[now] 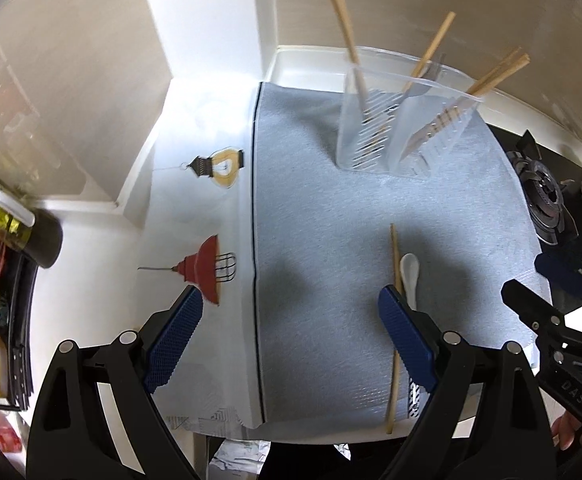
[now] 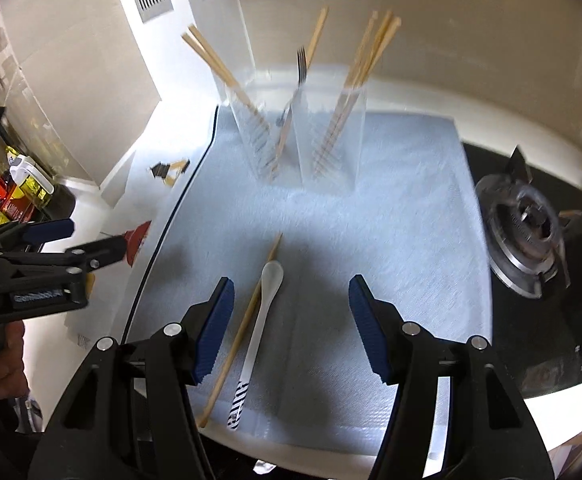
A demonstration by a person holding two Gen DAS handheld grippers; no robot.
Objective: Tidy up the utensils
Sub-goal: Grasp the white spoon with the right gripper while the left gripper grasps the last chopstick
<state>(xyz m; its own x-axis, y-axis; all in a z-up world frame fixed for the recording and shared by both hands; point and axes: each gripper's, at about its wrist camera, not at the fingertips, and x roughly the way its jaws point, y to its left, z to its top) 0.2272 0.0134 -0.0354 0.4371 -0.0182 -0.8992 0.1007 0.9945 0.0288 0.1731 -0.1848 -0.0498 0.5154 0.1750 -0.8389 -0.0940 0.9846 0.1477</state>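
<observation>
A white ceramic spoon [image 2: 267,292] with a patterned handle and a single wooden chopstick [image 2: 247,328] lie side by side on the grey mat [image 2: 391,240] near the counter's front edge. My right gripper [image 2: 291,282] hangs open above them, and both lie in the gap nearer its left finger, untouched. My left gripper [image 1: 290,293] is open and holds nothing; its right finger overlaps the spoon [image 1: 409,276] and chopstick [image 1: 393,320] in the left wrist view. At the back of the mat stands a clear utensil holder [image 2: 299,140] with several chopsticks and a fork.
A gas burner [image 2: 527,232] on black glass borders the mat on the right. Left of the mat lies a white printed cloth [image 1: 195,220]. Bottles and packets [image 1: 19,228] crowd the far left. A white wall runs behind the holder [image 1: 391,120]. A hand [image 2: 7,360] holds the left gripper.
</observation>
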